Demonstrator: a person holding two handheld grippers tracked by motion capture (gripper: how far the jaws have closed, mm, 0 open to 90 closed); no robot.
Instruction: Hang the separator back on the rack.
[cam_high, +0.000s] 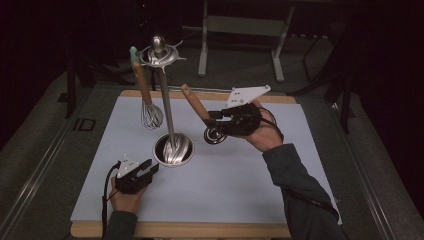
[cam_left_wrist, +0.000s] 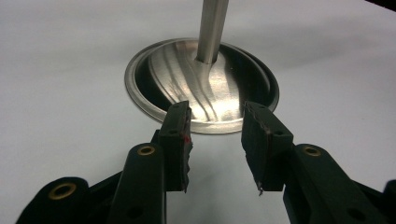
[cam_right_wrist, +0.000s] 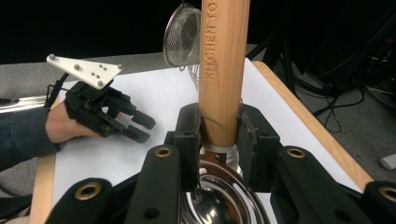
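A steel utensil stand rises from a round base (cam_high: 173, 150) (cam_left_wrist: 201, 84), its pole (cam_high: 166, 100) ending in a ring of hooks (cam_high: 159, 54). A wire whisk (cam_high: 151, 116) (cam_right_wrist: 182, 35) with a wooden handle hangs from one hook. My right gripper (cam_high: 212, 121) (cam_right_wrist: 218, 135) is shut on the lower end of a wooden handle (cam_high: 196, 104) (cam_right_wrist: 224, 70) of a ladle, held tilted above the mat right of the stand. Its steel bowl (cam_high: 215, 135) (cam_right_wrist: 219, 200) sits just below the jaws. My left gripper (cam_high: 148, 168) (cam_left_wrist: 217, 140) (cam_right_wrist: 135, 126) rests open on the mat, pointing at the base with nothing between its jaws.
A white mat (cam_high: 225, 185) covers a wooden board (cam_high: 200, 230) with its edge showing front and back. Grey floor surrounds it. A metal frame with legs (cam_high: 202, 45) stands behind the board, and dark stands are at the far right.
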